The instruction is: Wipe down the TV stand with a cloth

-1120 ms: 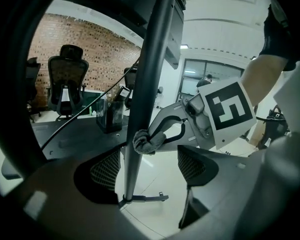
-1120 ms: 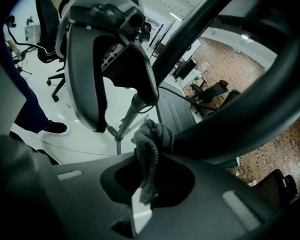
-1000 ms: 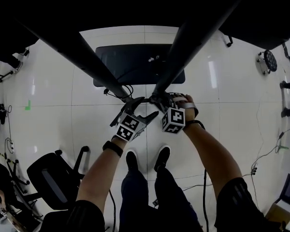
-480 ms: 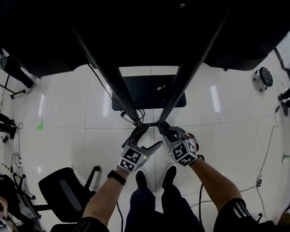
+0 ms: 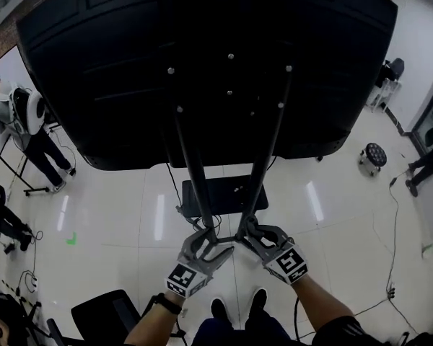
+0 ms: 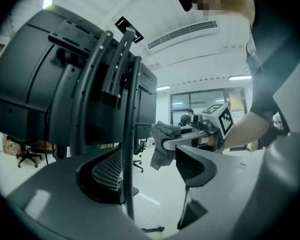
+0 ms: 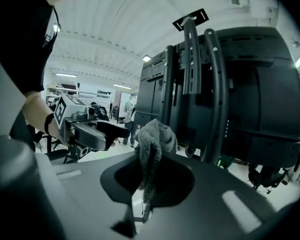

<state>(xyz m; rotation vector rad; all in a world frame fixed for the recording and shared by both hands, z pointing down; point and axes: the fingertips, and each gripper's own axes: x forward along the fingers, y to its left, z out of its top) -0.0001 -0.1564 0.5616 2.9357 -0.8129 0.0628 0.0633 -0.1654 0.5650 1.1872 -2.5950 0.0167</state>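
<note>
Being pinched in right gripper [image 7: 149, 180] jaws — grey cloth [image 7: 152, 143], just beside TV stand's right upright [image 5: 265, 164], axis running upward, contact unclear; left gripper [image 5: 213, 242] being held spread, farther from upright.

The glossy white tile floor [image 5: 130, 215] mirrors long ceiling lights. A green tape mark [image 5: 71, 239] lies on it. A black office chair [image 5: 101, 314] stands nearer than the mark and a person [image 5: 25, 121] beyond it to the left. A round black base [image 5: 374, 155] and loose cables [image 5: 397, 215] are far to its right. A slatted vent [image 6: 182, 33] crosses the white ceiling.
</note>
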